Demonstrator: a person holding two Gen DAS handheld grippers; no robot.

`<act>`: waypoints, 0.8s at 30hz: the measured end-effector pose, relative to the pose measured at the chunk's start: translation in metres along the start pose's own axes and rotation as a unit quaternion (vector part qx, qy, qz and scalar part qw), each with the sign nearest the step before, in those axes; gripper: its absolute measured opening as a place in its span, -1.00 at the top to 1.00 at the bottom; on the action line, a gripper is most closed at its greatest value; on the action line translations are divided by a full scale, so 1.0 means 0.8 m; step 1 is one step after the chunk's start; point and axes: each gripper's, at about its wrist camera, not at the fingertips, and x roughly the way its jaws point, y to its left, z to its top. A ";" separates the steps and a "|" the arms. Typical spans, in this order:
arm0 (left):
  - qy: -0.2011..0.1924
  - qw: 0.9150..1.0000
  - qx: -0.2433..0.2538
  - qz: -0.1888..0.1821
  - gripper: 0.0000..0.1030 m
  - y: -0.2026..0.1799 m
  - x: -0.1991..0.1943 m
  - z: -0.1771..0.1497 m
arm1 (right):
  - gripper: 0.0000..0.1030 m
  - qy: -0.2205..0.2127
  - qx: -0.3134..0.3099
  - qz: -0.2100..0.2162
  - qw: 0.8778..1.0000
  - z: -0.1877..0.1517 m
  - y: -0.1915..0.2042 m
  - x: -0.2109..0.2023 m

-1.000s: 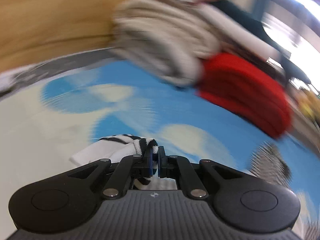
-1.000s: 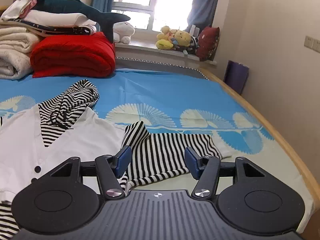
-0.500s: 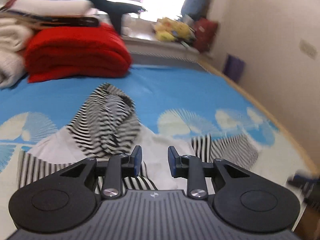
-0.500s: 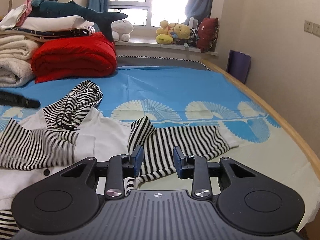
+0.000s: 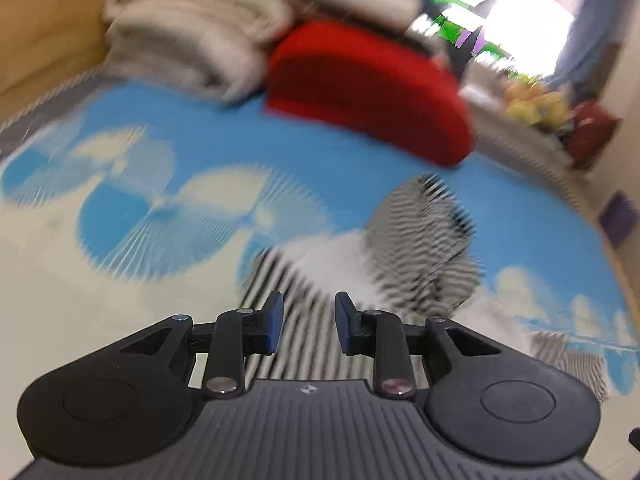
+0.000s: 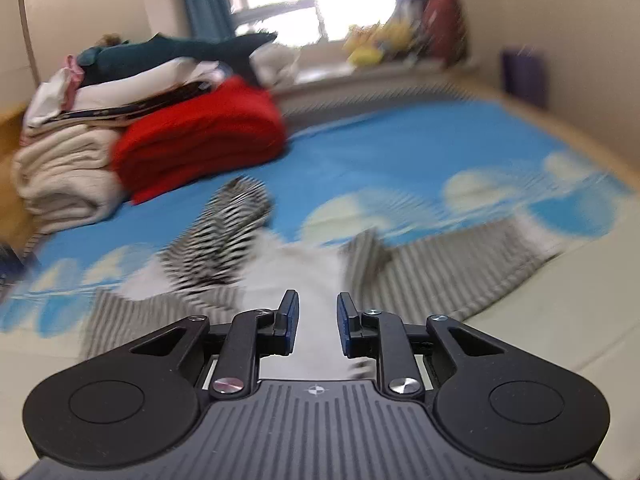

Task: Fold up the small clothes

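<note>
A small white garment with black-and-white striped sleeves and hood (image 5: 424,236) lies spread on the blue patterned bed sheet (image 5: 168,216). It also shows in the right wrist view (image 6: 236,224), with its white body (image 6: 296,276) and a striped sleeve (image 6: 448,264) to the right. My left gripper (image 5: 309,320) is open and empty, above a striped sleeve (image 5: 272,280). My right gripper (image 6: 318,320) is open and empty, above the white body. Both views are motion-blurred.
A folded red blanket (image 6: 200,136) and a stack of cream blankets (image 6: 64,176) with a plush shark (image 6: 176,50) lie at the head of the bed. Soft toys (image 6: 380,40) sit on the windowsill. The bed's wooden edge (image 6: 580,136) runs along the right.
The left gripper let go of the striped sleeve and opened, then swung left. The right gripper narrowed its opening and moved left over the garment's white body.
</note>
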 end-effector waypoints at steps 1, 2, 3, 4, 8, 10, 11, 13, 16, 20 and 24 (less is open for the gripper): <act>0.007 1.000 -0.011 0.002 0.42 0.004 0.011 0.000 | 0.56 0.015 0.013 0.020 1.000 0.006 0.006 0.016; 0.010 1.000 -0.016 0.005 0.42 0.007 0.016 0.000 | 0.55 0.028 0.025 0.035 0.999 0.011 0.012 0.033; 0.012 1.000 -0.017 0.012 0.42 0.008 0.022 0.001 | 0.54 0.042 0.042 0.049 0.997 0.015 0.018 0.053; 0.014 1.000 -0.012 0.024 0.42 0.006 0.029 0.000 | 0.54 0.055 0.056 0.060 0.995 0.016 0.023 0.075; 0.020 0.999 0.002 0.040 0.42 0.006 0.049 0.006 | 0.54 0.096 0.099 0.061 0.989 -0.005 0.033 0.156; 0.024 0.999 0.004 0.034 0.42 0.011 0.051 0.009 | 0.51 0.132 0.116 0.039 0.984 -0.021 0.031 0.195; 0.024 0.999 0.007 0.031 0.42 0.013 0.045 0.006 | 0.45 0.149 0.138 0.027 0.979 -0.026 0.028 0.211; 0.022 0.999 0.016 0.031 0.42 0.013 0.052 0.004 | 0.43 0.167 0.183 0.031 0.968 -0.035 0.020 0.237; 0.033 0.998 0.023 0.038 0.42 0.014 0.063 0.004 | 0.37 0.175 0.211 -0.002 0.962 -0.044 0.014 0.266; 0.045 0.998 0.028 0.037 0.42 0.015 0.071 0.006 | 0.38 0.184 0.237 0.005 0.954 -0.053 0.010 0.294; 0.044 0.998 0.034 0.035 0.42 0.017 0.072 0.006 | 0.89 0.145 0.202 0.006 0.969 -0.038 0.023 0.297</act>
